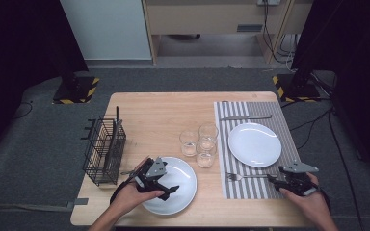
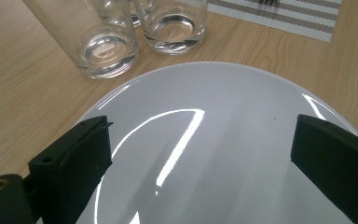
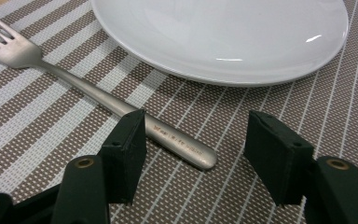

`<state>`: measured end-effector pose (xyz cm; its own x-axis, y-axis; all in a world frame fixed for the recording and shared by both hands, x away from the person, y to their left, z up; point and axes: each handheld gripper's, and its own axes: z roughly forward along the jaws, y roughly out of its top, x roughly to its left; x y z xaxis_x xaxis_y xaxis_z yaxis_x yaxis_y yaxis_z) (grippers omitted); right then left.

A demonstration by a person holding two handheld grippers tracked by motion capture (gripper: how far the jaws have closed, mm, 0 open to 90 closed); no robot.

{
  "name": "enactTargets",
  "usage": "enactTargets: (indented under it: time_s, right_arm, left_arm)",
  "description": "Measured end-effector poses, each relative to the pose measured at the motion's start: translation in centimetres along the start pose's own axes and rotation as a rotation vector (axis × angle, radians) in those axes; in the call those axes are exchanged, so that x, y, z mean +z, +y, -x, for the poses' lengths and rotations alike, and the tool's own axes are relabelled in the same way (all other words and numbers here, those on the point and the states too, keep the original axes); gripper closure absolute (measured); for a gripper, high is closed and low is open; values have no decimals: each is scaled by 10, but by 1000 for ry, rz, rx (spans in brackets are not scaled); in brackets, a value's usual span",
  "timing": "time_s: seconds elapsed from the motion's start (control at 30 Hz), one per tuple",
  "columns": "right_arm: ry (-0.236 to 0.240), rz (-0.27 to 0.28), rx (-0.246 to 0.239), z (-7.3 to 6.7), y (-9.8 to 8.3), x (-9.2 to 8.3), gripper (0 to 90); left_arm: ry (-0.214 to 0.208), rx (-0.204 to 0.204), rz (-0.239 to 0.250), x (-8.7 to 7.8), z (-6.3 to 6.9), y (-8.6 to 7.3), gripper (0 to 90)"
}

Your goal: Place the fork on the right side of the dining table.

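Right gripper [image 3: 193, 140] is roughly half open and holds nothing. It sits low over the fork [image 3: 98, 100] handle's end, on the striped mat [image 3: 261, 100] just in front of the far plate [image 3: 223, 37]. One jaw touches or nearly touches the handle's side; the other is clear.

For a clean pick we centre the jaws across the handle, drop until the pads flank it, then close square so it doesn't roll.

Left gripper [image 2: 200, 149] hangs wide open and empty over the near plate [image 2: 223, 93], beside the glasses [image 2: 107, 51]. We keep it off the rim.
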<state>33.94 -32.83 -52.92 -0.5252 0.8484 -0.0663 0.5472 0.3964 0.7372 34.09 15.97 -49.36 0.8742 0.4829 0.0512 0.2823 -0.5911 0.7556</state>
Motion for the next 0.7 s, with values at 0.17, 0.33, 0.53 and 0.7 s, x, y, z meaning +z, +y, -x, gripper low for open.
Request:
enactTargets:
  time_s: [0.17, 0.33, 0.53, 0.7]
  right_arm:
    - [-6, -6, 9, 2, -1, 1, 391]
    - [2, -4, 11, 3, 0, 1, 385]
    - [4, 34, 41, 3, 10, -9, 327]
    - [6, 40, 38, -3, 24, -15, 241]
  left_arm:
    - [2, 1, -1, 0, -1, 0, 44]
    - [0, 1, -1, 0, 0, 0, 44]
    - [5, 1, -1, -1, -1, 0, 44]
    - [16, -1, 0, -4, -1, 1, 44]
